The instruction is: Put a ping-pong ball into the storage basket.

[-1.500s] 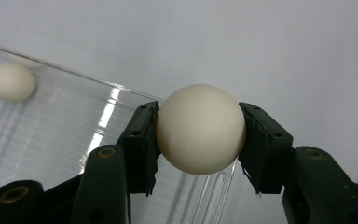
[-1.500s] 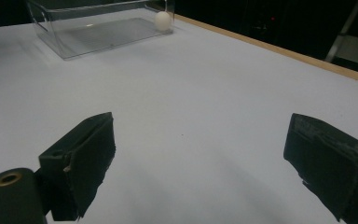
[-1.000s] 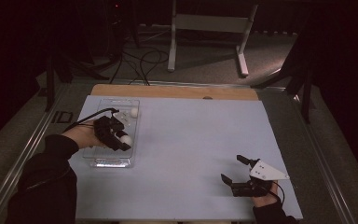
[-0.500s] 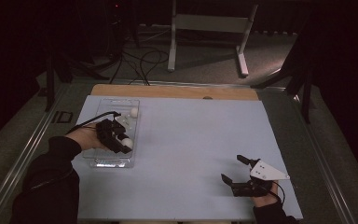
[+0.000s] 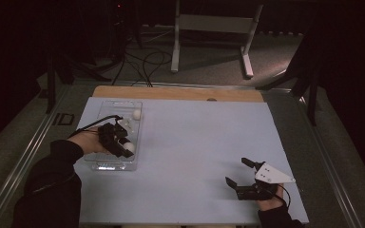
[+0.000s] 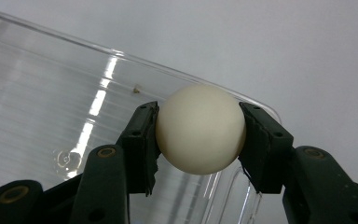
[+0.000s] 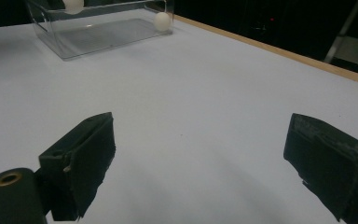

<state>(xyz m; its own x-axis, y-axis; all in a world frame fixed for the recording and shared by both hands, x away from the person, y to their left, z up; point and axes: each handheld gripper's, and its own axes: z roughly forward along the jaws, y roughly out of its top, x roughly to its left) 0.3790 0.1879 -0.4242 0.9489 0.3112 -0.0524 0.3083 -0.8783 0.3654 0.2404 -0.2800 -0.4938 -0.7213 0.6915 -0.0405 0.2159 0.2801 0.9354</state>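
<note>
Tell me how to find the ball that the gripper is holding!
Look at the pale blue table and find the clear plastic box near its left edge. Over the box is the left gripper, and the white ball sits squeezed between its two black pads. The other white ball lies loose at the box's far end, with nothing gripping it.

Three white balls [image 5: 129, 147], one clear tray [image 5: 105, 166], two claws [image 5: 123, 148], one blue mat [image 5: 199, 142]

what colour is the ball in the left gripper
Creamy white ball, clearest in the left gripper view.
</note>
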